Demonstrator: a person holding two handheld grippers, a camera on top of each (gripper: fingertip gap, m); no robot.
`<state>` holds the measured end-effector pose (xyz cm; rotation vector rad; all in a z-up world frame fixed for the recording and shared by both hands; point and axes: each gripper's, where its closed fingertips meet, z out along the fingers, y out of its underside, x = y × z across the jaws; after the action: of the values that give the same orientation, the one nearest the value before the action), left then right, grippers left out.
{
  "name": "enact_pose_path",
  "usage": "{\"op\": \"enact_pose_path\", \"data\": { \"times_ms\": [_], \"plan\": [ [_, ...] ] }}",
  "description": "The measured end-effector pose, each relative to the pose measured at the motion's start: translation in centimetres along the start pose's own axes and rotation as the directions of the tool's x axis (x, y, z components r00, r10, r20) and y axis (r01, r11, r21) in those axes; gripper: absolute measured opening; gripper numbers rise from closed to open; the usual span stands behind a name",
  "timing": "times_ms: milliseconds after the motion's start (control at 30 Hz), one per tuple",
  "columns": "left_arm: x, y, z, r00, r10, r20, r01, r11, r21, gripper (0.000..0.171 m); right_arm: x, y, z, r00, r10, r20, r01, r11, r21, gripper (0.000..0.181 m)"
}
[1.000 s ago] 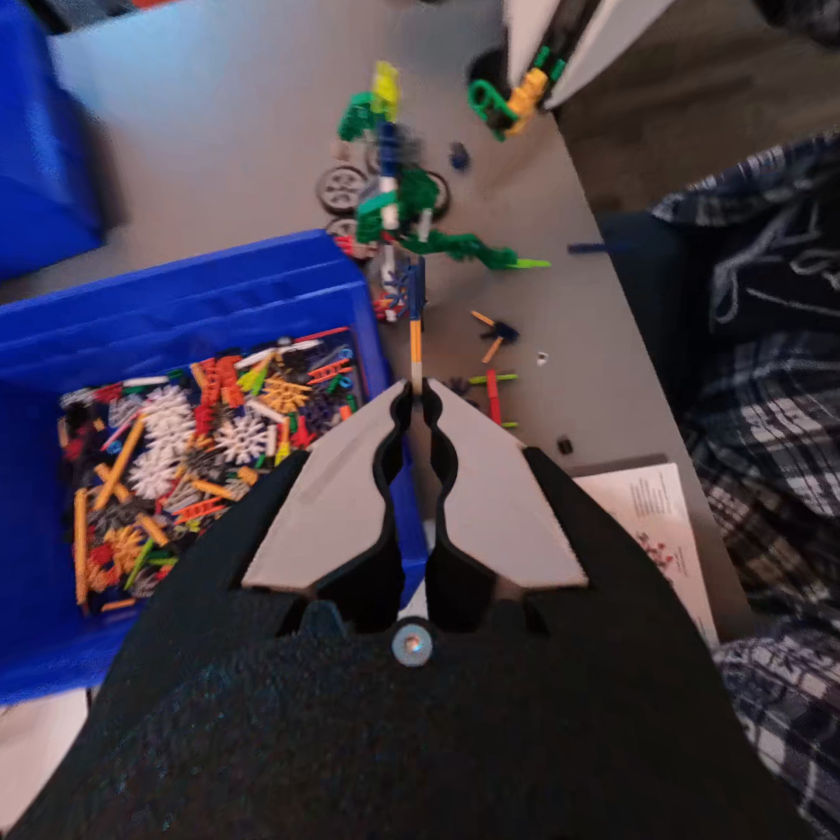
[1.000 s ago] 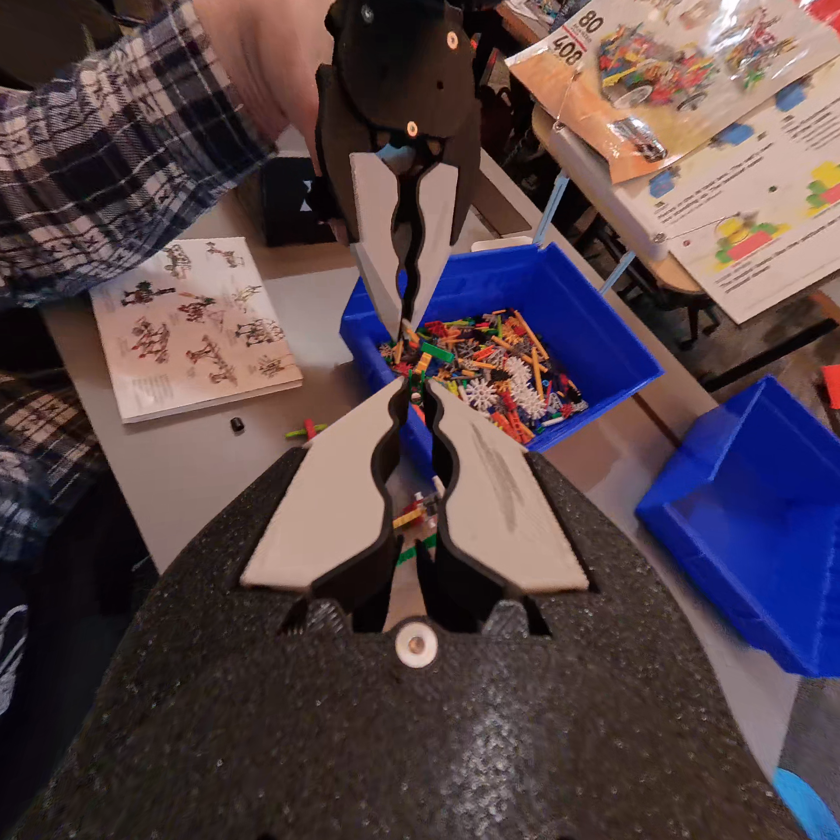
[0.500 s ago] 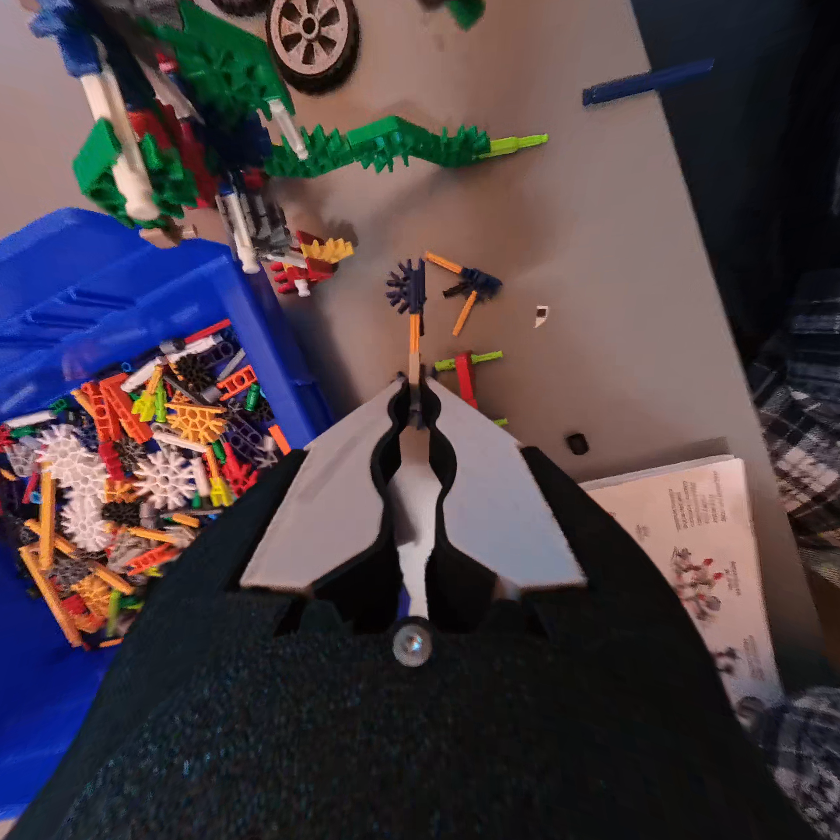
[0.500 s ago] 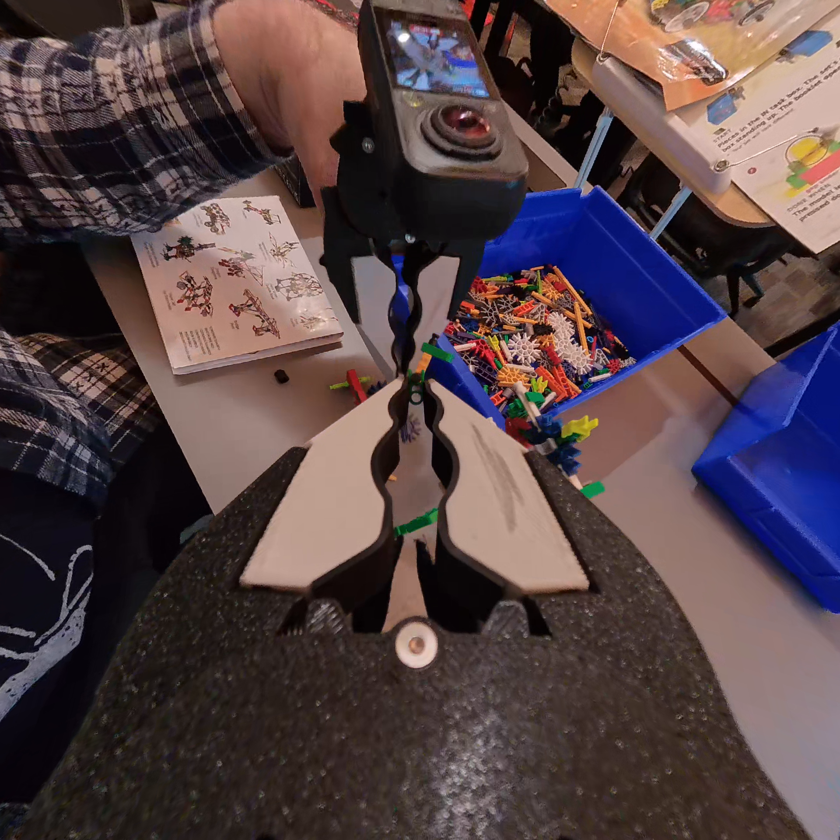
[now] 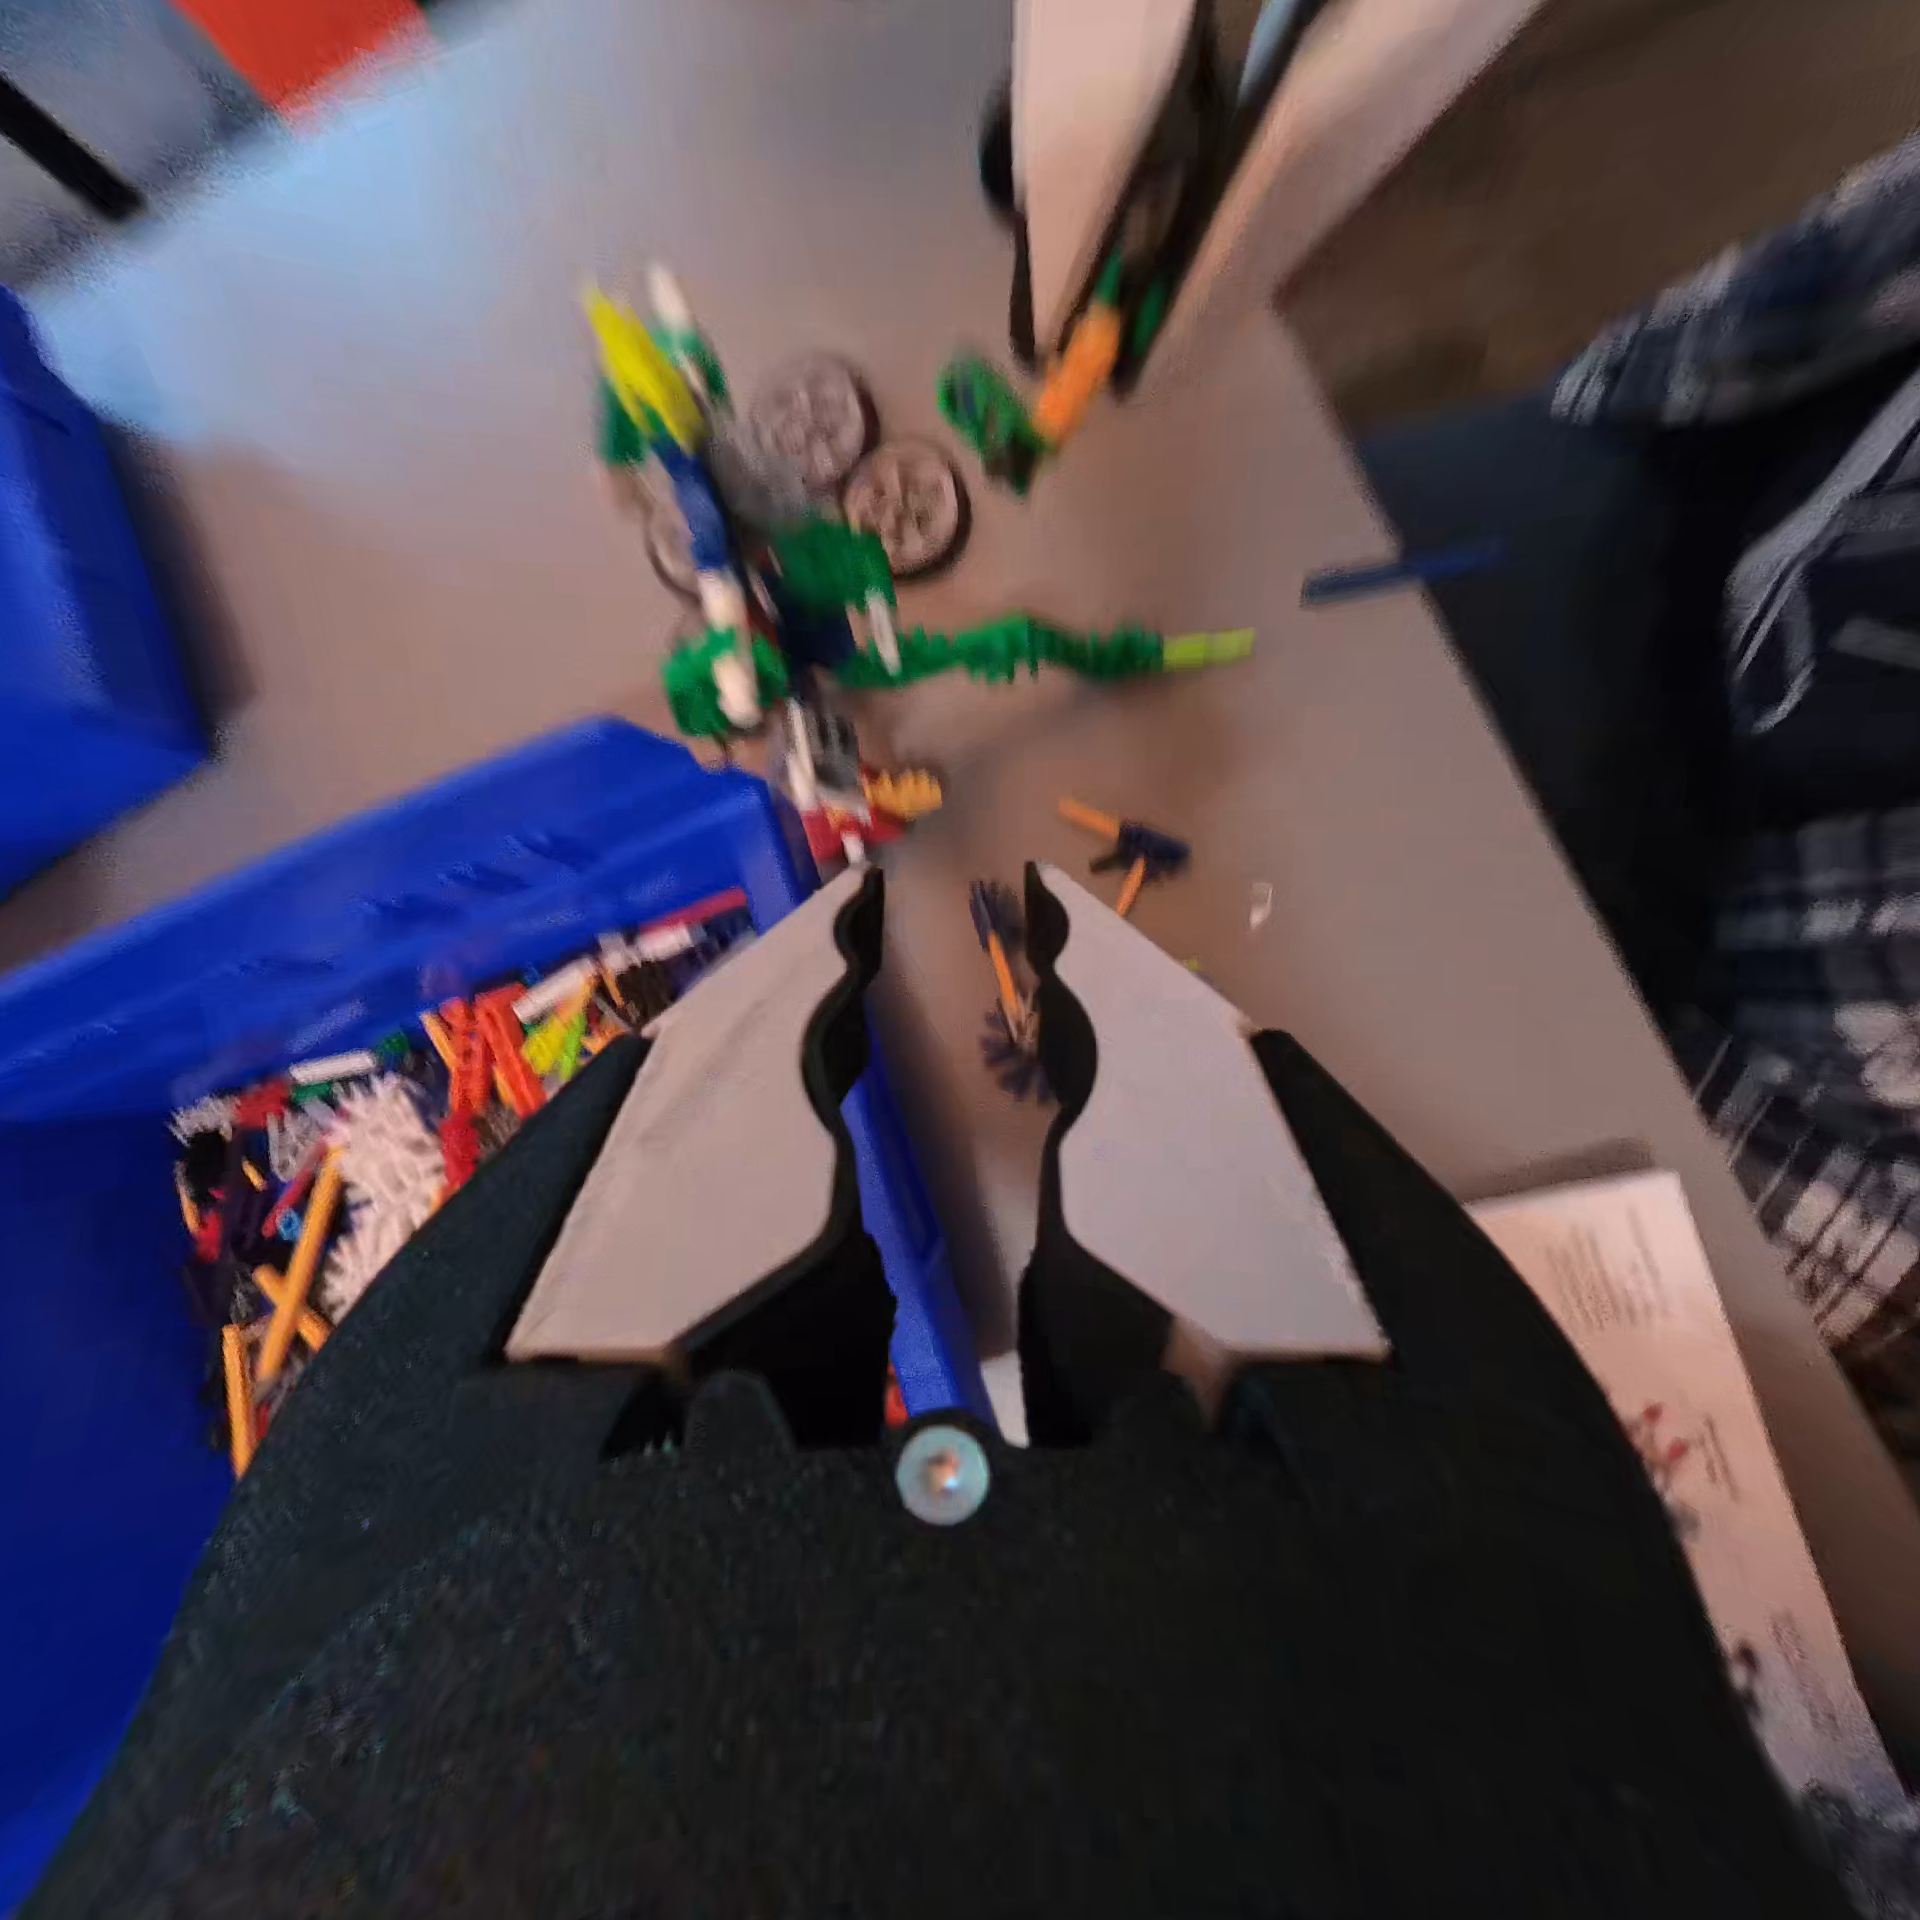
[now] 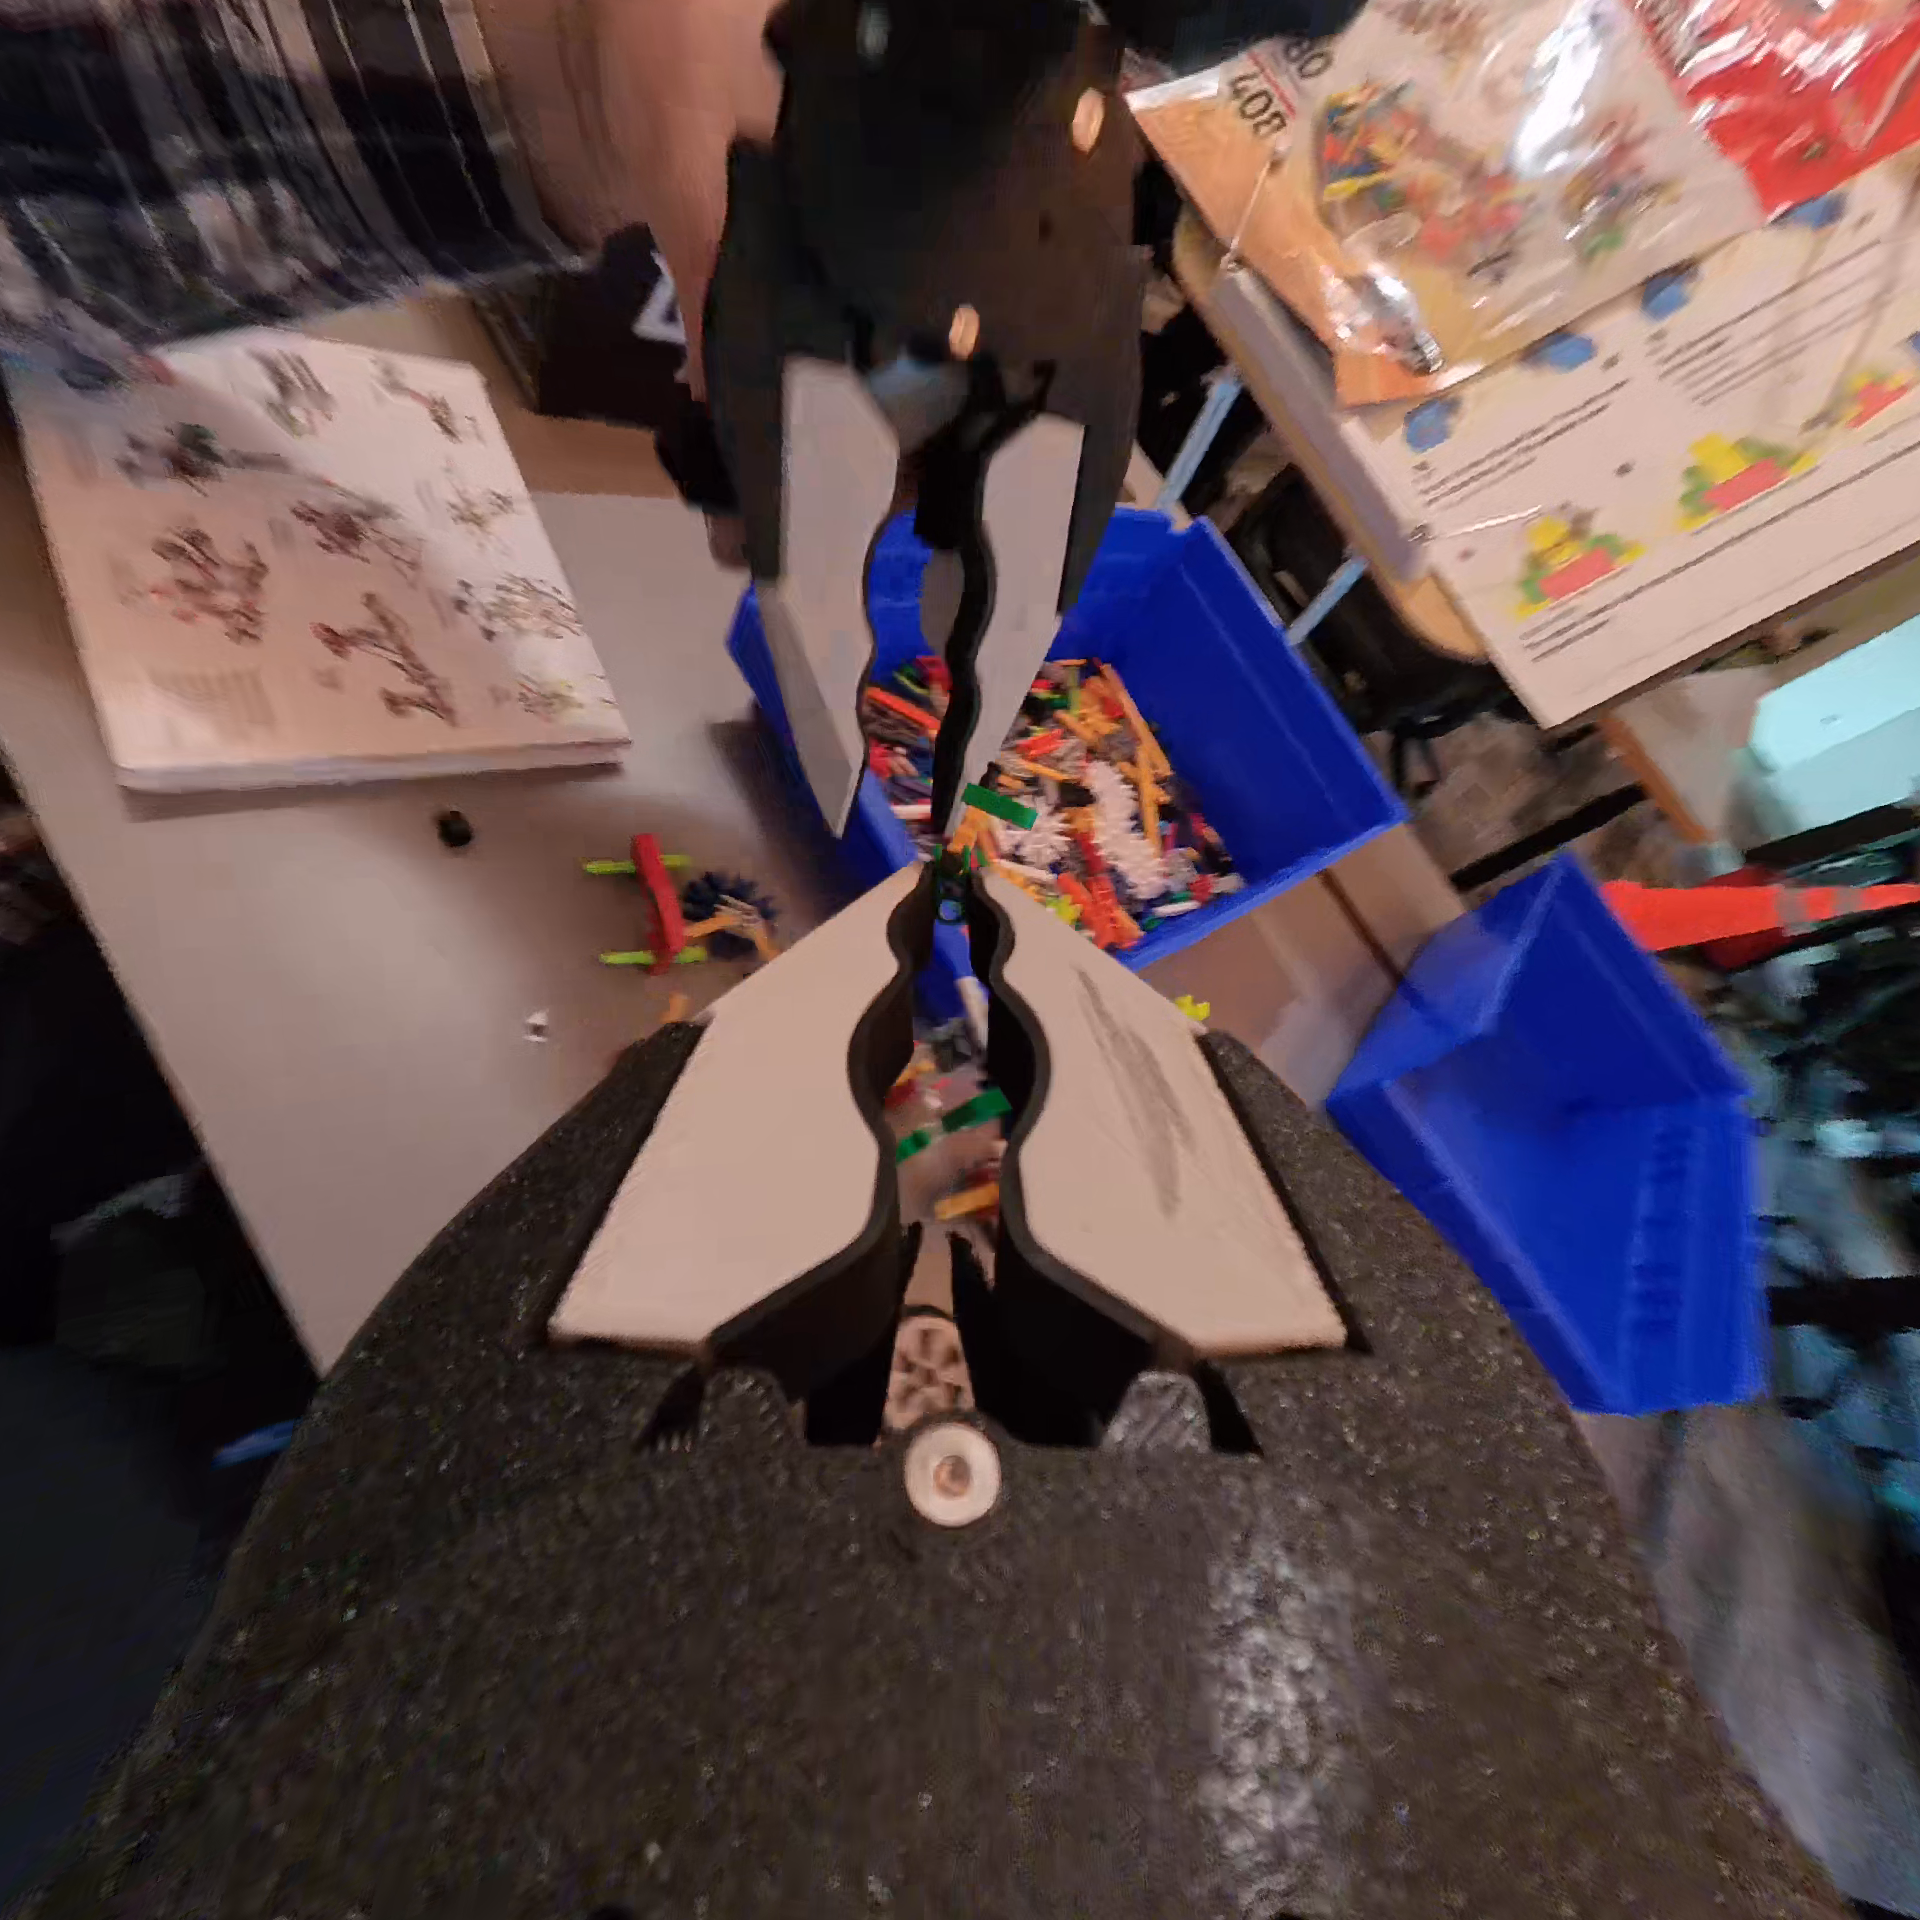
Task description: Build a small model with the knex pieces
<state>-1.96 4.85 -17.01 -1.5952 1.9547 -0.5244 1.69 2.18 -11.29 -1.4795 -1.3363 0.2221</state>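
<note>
The left gripper [image 5: 951,883] hangs above the table [image 5: 1299,987] with its jaws parted and nothing between them! Directly below the gap, lying loose on the grey surface, is a small rod piece [image 5: 1003,971], orange in the middle with a dark blue spiky connector at each end, just beside the near corner of the blue bin [image 5: 436,904]. That bin brims with mixed construction pieces [image 5: 343,1132]: white snowflake shapes, orange rods, red clips.

Over to the right gripper [image 6: 951,883], and its jaws are clenched tight on a small green and dark piece [image 6: 951,899] right at the tips, with an orange and a green part sticking out beyond them. In the left wrist view that same gripper [image 5: 1081,343] comes in from the far edge of the table, an orange and green bit [image 5: 1075,379] at its tips.

Farther along the table stands a green, blue and yellow model [image 5: 748,582] with a spiky green tail and grey wheels [image 5: 904,509]. A red and lime piece [image 6: 649,899] and a tiny black part [image 6: 454,828] lie near the person's edge. An open instruction booklet [image 6: 312,582] rests at the near corner. A second blue bin [image 6: 1558,1132] sits toward the opposite edge. A plaid sleeve [image 6: 260,156] shows behind the left gripper [image 6: 914,748]. The frames are blurred.
</note>
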Motion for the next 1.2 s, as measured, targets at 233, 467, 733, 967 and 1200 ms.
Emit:
{"op": "enact_pose_path", "data": {
  "times_ms": [233, 467, 733, 967, 1200],
  "plan": [
    [-0.9, -7.1, -5.3, 0.993, -0.107, -0.040, 0.114, 0.893, 0.436, 0.026, 2.1, -2.2, -0.1, 0.926, -0.336, -0.173, 0.326, 0.942, -0.083, 0.004],
    [-0.8, -8.6, -6.2, 0.987, -0.125, -0.099, 0.159, 0.835, 0.527, 0.011, 3.1, -3.5, 0.2, 0.861, -0.452, -0.231, 0.434, 0.892, -0.128, 0.004],
    [-2.4, -9.5, -7.6, 0.987, -0.159, -0.017, 0.137, 0.782, 0.608, 0.005, 5.0, -4.3, 0.2, 0.847, -0.435, -0.305, 0.406, 0.900, -0.158, 0.004],
    [-1.2, -9.8, -10.3, 0.985, 0.030, 0.168, -0.129, 0.775, 0.619, 0.002, 4.2, -7.1, 0.2, 0.999, 0.040, -0.024, -0.034, 0.977, 0.209, 0.003],
    [-0.6, -10.3, -13.4, 0.969, 0.072, 0.238, -0.219, 0.697, 0.682, 0.002, 3.8, -10.3, 0.1, 0.912, 0.304, 0.275, -0.394, 0.835, 0.383, 0.004]
  ]
}}
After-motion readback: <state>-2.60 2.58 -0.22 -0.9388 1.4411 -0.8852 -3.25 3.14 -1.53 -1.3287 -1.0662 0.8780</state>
